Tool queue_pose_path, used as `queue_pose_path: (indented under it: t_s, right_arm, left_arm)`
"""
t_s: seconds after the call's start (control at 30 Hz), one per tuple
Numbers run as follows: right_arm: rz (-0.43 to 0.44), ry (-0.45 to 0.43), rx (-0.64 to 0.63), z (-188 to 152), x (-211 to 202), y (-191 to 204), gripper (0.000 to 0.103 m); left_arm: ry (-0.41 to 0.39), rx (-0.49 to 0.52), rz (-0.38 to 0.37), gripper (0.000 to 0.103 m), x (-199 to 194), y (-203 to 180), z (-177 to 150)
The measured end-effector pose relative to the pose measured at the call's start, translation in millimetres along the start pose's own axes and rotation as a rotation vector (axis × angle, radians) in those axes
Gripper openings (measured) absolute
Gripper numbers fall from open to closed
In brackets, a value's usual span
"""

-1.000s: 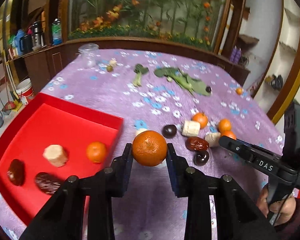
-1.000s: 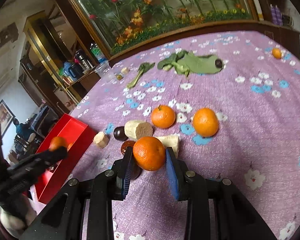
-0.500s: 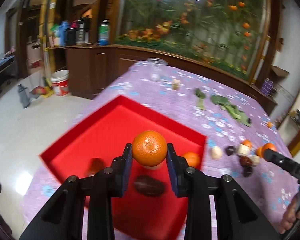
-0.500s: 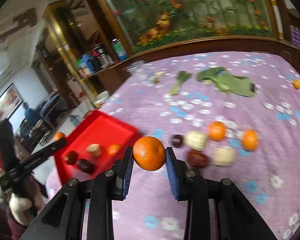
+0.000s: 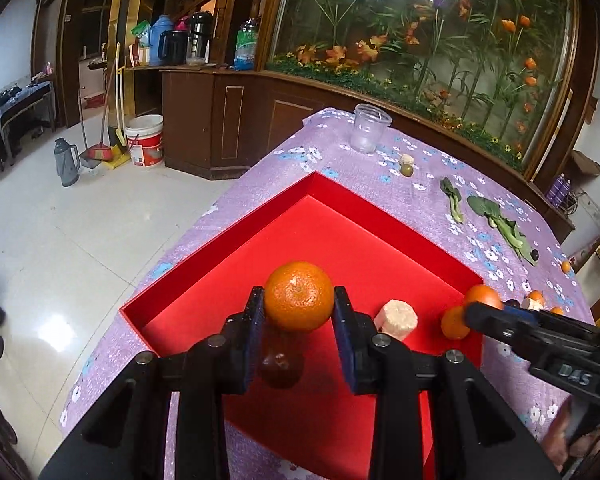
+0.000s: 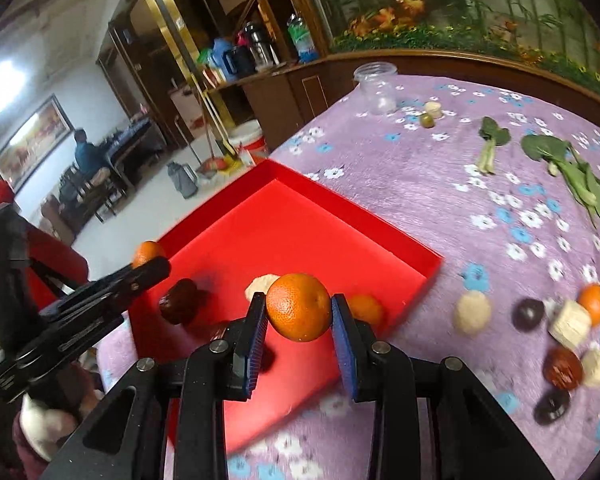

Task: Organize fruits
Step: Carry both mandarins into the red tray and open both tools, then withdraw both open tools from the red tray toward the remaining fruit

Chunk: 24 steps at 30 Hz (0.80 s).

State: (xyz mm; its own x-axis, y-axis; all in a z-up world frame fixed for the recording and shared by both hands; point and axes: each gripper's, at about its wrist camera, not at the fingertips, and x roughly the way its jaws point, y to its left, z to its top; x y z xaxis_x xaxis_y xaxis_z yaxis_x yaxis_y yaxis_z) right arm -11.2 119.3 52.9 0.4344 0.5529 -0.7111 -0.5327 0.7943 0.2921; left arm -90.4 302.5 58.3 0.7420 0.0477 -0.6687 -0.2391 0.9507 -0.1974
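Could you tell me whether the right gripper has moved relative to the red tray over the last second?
Yes. The right gripper, shut on an orange, has travelled from the loose fruit on the tablecloth to above the red tray.

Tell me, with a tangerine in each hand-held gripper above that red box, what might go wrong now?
1. The left hand-held gripper holds its tangerine right over a dark date; dropped, it may land on the date and roll.
2. The right hand-held gripper with its tangerine hangs near the red box edge, so the fruit could bounce out.
3. The two grippers are close and might collide.
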Motion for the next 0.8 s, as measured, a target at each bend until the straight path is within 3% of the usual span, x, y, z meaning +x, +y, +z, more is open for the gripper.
queue_pose_path:
  t_s: [0.4, 0.6, 0.67, 0.8]
  right_arm:
    - [-0.049, 0.058, -0.018, 21.0, 58.1, 3.2, 0.036]
    - [-0.038, 0.043, -0.021, 20.6, 55.5, 6.9, 0.037]
    - [-0.035, 0.030, -0.020, 20.6, 50.7, 8.4, 0.043]
    - [-0.034, 0.007, -0.012, 20.4, 37.8, 9.6, 0.043]
  left_arm:
    - [0.058, 0.022, 0.009, 0.033, 21.1, -7.9, -5.1]
    - [0.026, 0.013, 0.023, 0.051, 12.2, -6.7, -3.0]
    - [0.020, 0.014, 0.022, 0.053, 8.7, -8.1, -2.9]
    - [0.009, 0.024, 0.037, 0.053, 1.3, -12.0, -3.1]
